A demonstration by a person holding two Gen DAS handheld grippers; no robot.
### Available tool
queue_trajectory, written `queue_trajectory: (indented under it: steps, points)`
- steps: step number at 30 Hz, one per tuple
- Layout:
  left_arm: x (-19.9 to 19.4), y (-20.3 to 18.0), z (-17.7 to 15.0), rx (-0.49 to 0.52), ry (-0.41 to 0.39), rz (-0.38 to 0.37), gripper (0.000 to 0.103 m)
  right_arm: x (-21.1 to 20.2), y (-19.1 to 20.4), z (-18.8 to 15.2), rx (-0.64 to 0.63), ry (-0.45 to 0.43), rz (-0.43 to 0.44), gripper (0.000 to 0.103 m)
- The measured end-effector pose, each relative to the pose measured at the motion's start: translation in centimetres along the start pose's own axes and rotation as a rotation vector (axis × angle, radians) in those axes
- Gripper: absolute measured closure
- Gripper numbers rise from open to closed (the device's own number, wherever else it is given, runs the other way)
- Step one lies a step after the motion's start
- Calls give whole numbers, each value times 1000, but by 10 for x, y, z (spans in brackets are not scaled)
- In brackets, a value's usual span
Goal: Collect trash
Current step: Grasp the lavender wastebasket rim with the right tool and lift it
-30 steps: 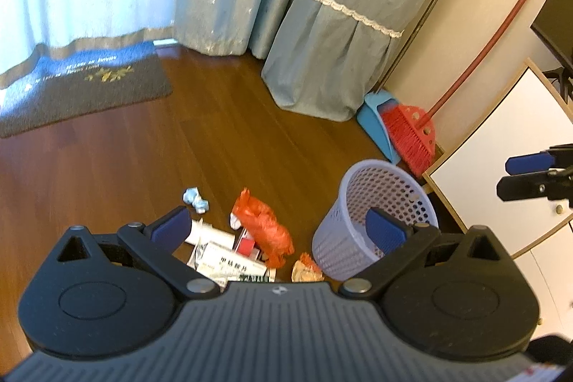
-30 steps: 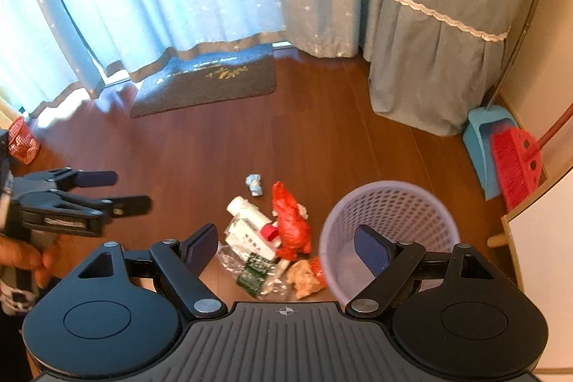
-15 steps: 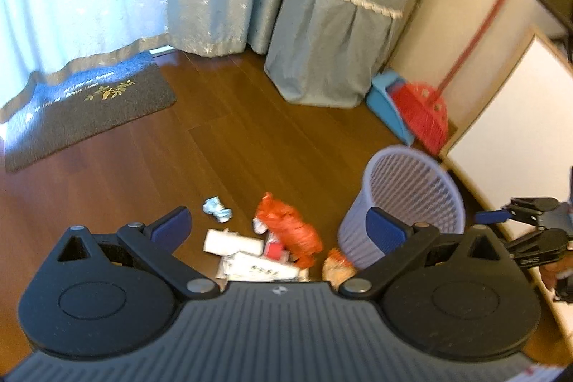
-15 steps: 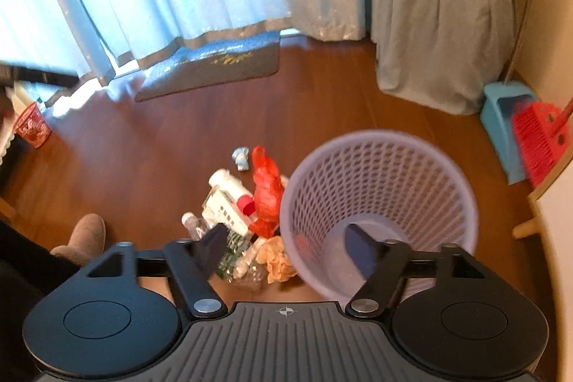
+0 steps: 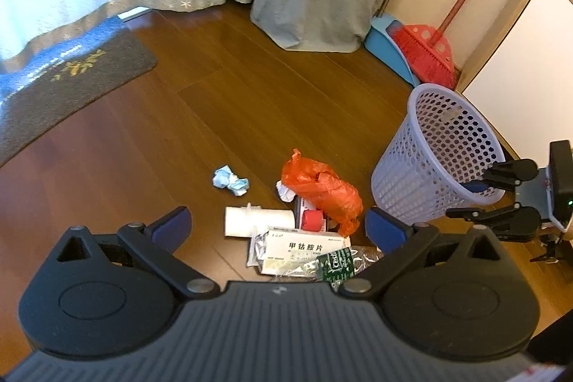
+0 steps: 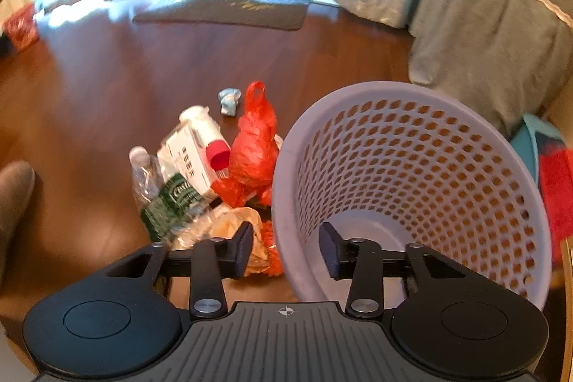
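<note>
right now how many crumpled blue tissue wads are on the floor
1. The blue wad lies alone on the wood floor, left of the orange bag. More may hide under the pile.

Left wrist cam: angled down at the floor from above the trash pile (image 5: 304,224), basket (image 5: 435,153) to its right, curtains behind. Right wrist cam: lower and closer, tilted down into the basket (image 6: 412,188) mouth, near rim filling the frame. Both views share the pile, basket, doormat (image 5: 68,77) and curtains; the left view also catches the right gripper (image 5: 481,199) at the basket rim.
</note>
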State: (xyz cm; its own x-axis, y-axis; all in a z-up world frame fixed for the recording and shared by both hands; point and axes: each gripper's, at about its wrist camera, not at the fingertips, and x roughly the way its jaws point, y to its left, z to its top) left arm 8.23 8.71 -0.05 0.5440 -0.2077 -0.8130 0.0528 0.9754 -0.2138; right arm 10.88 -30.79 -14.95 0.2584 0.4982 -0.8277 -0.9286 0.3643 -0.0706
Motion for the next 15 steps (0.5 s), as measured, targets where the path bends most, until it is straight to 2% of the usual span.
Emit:
queue_trajectory:
  steps: [5,15]
  points:
    - [20,1,-5,-10,-6,-18,2,13,-4,-3,-12,-24,3,86]
    - [49,-6,-20,-8,27,-48,2,18,-2,-6,-31,-66,-3,91]
